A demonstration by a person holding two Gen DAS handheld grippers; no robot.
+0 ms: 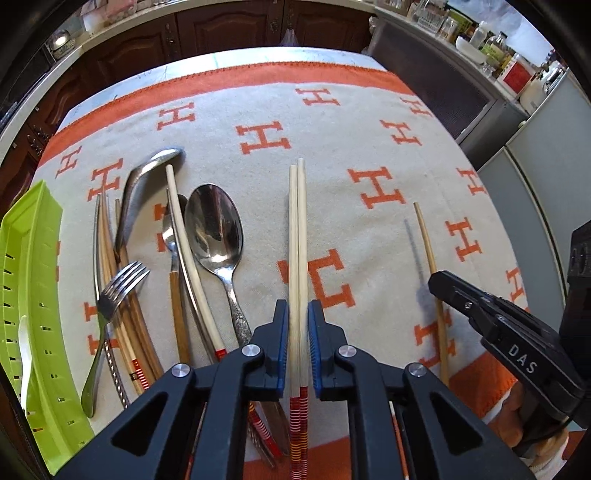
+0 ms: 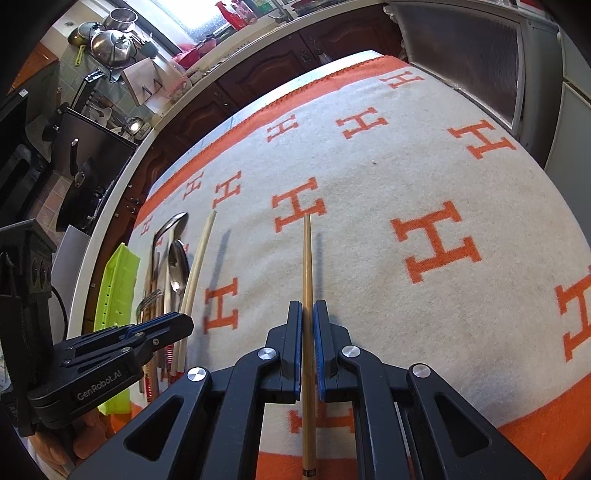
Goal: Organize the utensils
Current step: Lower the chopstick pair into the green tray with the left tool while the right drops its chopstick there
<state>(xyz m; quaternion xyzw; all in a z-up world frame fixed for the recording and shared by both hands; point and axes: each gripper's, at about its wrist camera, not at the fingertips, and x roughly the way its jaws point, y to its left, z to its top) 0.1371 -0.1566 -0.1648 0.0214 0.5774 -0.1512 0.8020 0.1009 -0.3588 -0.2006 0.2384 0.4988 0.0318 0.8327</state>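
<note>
My left gripper (image 1: 297, 314) is shut on a pair of pale chopsticks (image 1: 297, 236) with red-striped ends, held above the cloth. My right gripper (image 2: 307, 314) is shut on a single tan chopstick (image 2: 307, 266), also lifted, its shadow on the cloth beside it. In the left wrist view the right gripper (image 1: 436, 284) and its chopstick (image 1: 428, 243) show at the right. A pile of utensils lies to the left: a large spoon (image 1: 214, 229), a fork (image 1: 122, 288), a ladle handle (image 1: 147, 173), more chopsticks (image 1: 188, 254). A green slotted tray (image 1: 33, 295) stands at the far left.
The table has a cream cloth with orange H letters (image 2: 436, 240) and an orange border. Dark wood cabinets (image 1: 229, 29) run behind it, a grey appliance (image 1: 436, 81) at the right. A white spoon (image 1: 25, 365) lies in the tray.
</note>
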